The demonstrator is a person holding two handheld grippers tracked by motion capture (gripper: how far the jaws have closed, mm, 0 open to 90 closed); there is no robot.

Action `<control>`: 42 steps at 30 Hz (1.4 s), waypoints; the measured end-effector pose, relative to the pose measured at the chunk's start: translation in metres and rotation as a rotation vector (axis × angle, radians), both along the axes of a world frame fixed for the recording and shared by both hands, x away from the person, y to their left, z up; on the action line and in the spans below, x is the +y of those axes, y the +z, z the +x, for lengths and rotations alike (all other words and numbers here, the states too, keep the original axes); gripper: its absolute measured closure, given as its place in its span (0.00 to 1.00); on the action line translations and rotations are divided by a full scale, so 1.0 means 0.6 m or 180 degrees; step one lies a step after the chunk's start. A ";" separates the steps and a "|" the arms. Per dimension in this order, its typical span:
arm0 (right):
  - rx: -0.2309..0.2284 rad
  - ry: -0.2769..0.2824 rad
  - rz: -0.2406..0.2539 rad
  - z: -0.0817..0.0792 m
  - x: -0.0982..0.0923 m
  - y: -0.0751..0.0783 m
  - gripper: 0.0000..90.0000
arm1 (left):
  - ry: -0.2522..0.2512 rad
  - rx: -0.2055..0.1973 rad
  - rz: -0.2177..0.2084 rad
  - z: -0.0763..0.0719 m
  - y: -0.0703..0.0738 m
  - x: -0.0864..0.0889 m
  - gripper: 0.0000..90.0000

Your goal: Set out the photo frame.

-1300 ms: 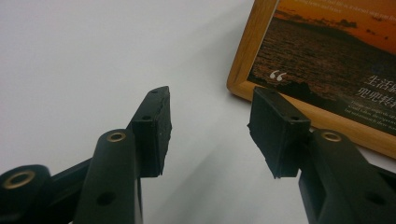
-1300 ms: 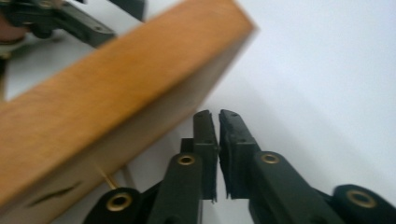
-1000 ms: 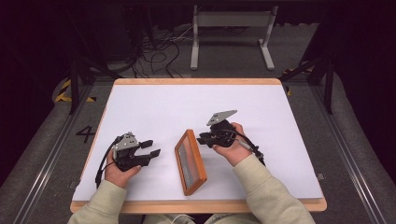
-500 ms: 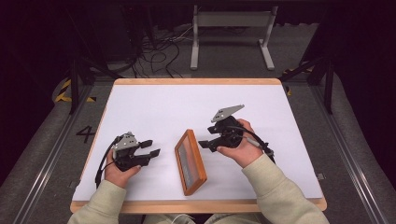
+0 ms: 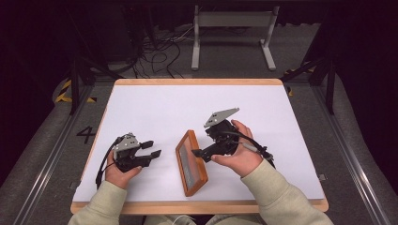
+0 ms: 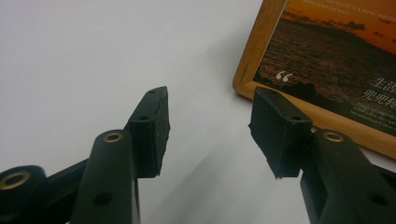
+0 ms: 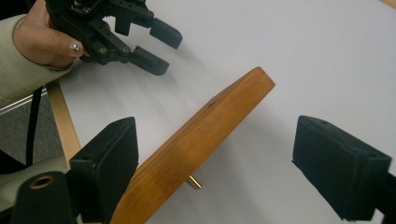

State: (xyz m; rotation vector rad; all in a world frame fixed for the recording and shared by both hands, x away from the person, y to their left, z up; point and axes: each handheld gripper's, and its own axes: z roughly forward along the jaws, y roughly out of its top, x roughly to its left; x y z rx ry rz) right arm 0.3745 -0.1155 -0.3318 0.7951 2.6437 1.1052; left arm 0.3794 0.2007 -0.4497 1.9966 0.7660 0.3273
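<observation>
Your right claw (image 5: 199,152) just opened wide around the wooden picture frame (image 5: 191,162), gripping nothing, your left claw (image 5: 152,149) half open and empty at its 9 o'clock, white tabletop (image 5: 187,103).

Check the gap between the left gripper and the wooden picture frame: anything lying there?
Nothing: in the high view only bare white table separates the left gripper from the picture frame.
</observation>
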 end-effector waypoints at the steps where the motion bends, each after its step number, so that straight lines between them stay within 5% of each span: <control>1: 0.0016 -0.0008 -0.0015 -0.001 0.003 -0.002 0.15 | 0.0000 0.0001 -0.0001 0.000 0.000 0.000 0.53; 17: 0.0484 -0.0025 -0.0216 0.015 0.043 -0.066 0.16 | -0.0021 0.0006 0.0014 0.000 -0.001 -0.001 0.53; 31: 0.0759 0.0067 -0.0404 0.009 0.061 -0.080 0.44 | -0.0039 0.0013 0.0029 -0.001 -0.002 -0.005 0.53; 42: 0.0916 -0.0130 -0.0501 0.008 0.061 -0.073 0.64 | -0.0038 0.0007 0.0036 0.000 -0.002 -0.005 0.53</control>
